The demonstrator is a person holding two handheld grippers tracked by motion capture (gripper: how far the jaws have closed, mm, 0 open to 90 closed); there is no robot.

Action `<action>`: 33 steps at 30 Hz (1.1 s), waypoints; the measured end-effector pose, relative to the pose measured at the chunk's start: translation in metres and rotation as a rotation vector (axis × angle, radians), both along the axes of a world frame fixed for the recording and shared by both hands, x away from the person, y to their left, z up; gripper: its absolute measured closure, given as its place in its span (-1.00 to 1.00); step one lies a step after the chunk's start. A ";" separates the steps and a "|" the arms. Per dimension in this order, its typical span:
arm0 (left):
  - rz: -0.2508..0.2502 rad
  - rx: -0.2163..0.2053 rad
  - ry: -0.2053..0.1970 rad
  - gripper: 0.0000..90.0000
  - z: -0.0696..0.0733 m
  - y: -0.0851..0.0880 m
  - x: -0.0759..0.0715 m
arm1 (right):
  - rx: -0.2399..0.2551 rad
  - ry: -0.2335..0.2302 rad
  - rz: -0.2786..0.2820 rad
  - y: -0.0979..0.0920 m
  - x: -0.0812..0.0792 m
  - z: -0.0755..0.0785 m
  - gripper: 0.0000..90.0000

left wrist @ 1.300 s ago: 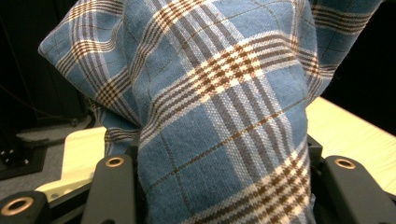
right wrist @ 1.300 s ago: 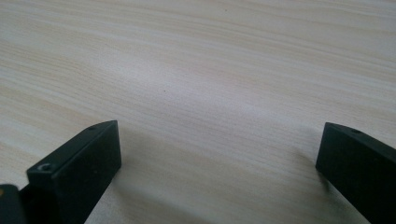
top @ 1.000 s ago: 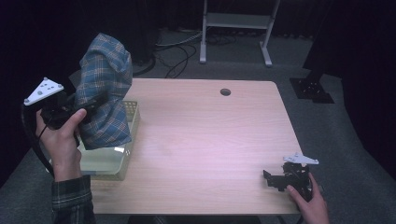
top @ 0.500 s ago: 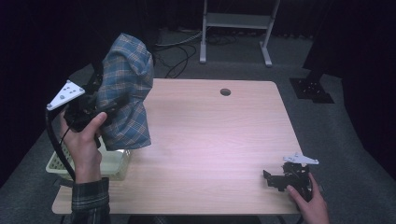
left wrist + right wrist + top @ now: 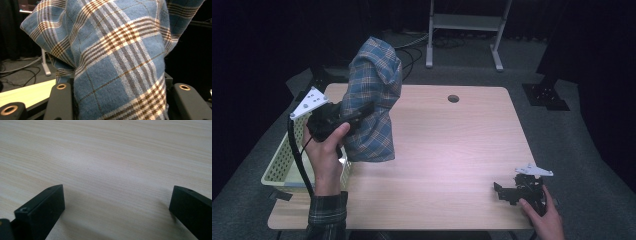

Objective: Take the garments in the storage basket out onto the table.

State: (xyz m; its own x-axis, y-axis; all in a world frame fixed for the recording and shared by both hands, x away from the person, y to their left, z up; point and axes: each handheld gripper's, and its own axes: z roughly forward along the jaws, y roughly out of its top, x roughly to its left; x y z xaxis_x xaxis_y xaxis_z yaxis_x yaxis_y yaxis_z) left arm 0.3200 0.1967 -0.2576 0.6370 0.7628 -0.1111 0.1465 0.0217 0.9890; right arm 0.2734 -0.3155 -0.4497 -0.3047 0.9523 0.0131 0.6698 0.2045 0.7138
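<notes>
Carried rightward from over the pale green plastic basket [image 5: 282,167], blue plaid cloth [image 5: 374,107] hangs lengthwise from the clamped left gripper [image 5: 362,111]; right gripper [image 5: 502,191] rests wide, empty, well apart.

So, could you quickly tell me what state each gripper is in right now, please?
Left gripper: closed on the blue plaid cloth, holding it up over the table.
Right gripper: open, jaws wide apart, nothing between them.
</notes>
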 end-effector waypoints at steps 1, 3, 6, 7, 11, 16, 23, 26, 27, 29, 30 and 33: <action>0.000 0.000 0.000 -0.03 0.000 0.000 0.000 | 0.000 0.000 0.000 0.000 0.000 0.000 -1.00; -0.011 -0.003 0.001 -0.03 -0.001 -0.006 0.001 | 0.000 0.000 0.000 0.000 0.000 0.000 -1.00; -0.037 0.005 0.010 -0.03 -0.003 -0.015 0.003 | 0.000 0.000 0.000 0.000 0.000 0.000 -1.00; -0.037 0.005 0.010 -0.03 -0.003 -0.015 0.003 | 0.000 0.000 0.000 0.000 0.000 0.000 -1.00; -0.053 0.012 0.013 -0.03 -0.006 -0.023 0.004 | 0.001 0.001 0.004 0.000 0.000 0.000 -1.00; -0.063 0.001 -0.002 -0.03 -0.009 -0.030 0.005 | 0.000 0.000 0.007 0.000 0.000 0.000 -1.00; -0.080 0.002 -0.006 -0.03 -0.015 -0.040 0.007 | 0.000 0.000 0.007 0.000 0.000 0.000 -1.00; -0.089 0.008 -0.001 -0.03 -0.020 -0.046 0.009 | 0.000 0.000 0.007 0.000 0.000 0.000 -1.00; -0.094 0.008 0.001 -0.03 -0.022 -0.048 0.010 | 0.000 0.000 0.007 0.000 0.000 0.000 -1.00; -0.102 0.012 0.004 -0.03 -0.027 -0.053 0.011 | 0.000 0.000 0.007 0.000 0.000 0.000 -1.00; -0.111 0.013 0.014 -0.03 -0.032 -0.058 0.012 | 0.000 0.000 0.007 0.000 0.000 0.000 -1.00; -0.120 0.018 0.021 -0.03 -0.037 -0.064 0.013 | 0.000 0.000 0.007 0.000 0.000 0.000 -1.00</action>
State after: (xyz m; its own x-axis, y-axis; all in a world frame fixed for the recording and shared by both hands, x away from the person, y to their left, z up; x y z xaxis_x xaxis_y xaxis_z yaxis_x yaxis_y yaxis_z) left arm 0.3330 0.1331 -0.2941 0.7218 0.6829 -0.1127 0.1681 -0.0151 0.9857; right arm 0.2732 -0.3151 -0.4498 -0.3113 0.9502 0.0133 0.6683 0.2089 0.7140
